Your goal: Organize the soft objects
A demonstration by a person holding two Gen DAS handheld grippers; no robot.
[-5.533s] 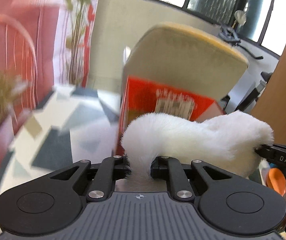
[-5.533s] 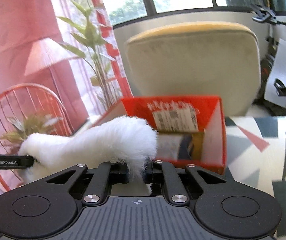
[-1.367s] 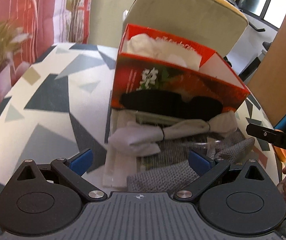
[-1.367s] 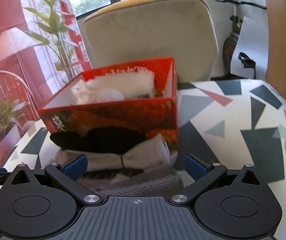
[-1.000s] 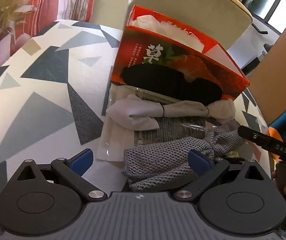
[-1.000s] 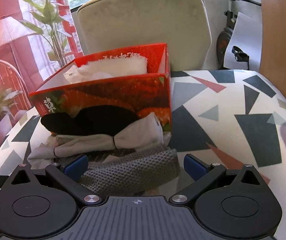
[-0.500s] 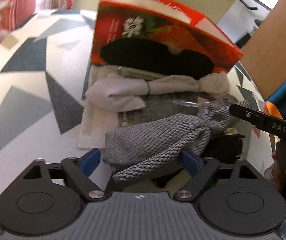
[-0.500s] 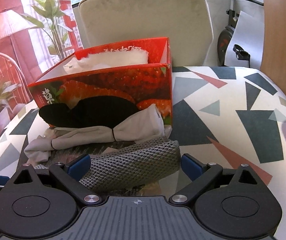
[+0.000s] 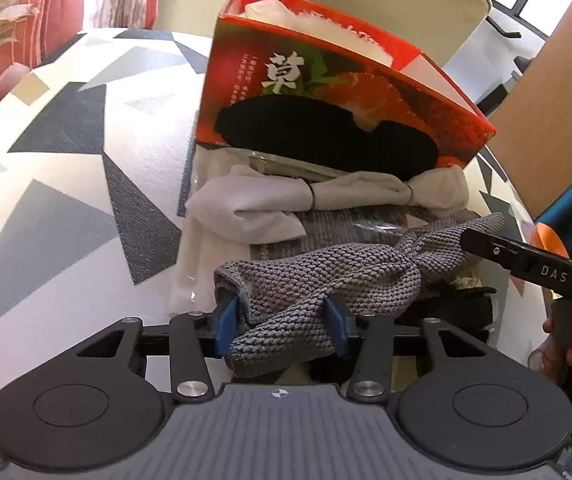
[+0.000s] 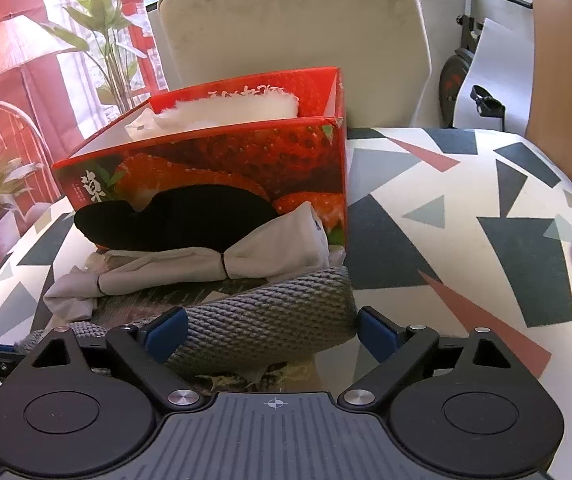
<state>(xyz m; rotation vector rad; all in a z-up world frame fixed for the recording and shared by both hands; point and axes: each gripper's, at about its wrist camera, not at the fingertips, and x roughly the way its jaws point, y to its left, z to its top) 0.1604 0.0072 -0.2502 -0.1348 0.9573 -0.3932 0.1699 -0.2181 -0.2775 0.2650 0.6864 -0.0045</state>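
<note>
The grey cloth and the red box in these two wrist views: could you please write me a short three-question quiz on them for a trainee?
1. True or false: the red box is empty.
2. Which thing leans against the front of the box? A) black cloth B) grey cloth C) tied white cloth
3. What sits between the pads of the left gripper?

Key
1. False: a white fluffy thing lies in it.
2. A.
3. The grey cloth. The jaws have just been closing, and the pads press on it.
</note>
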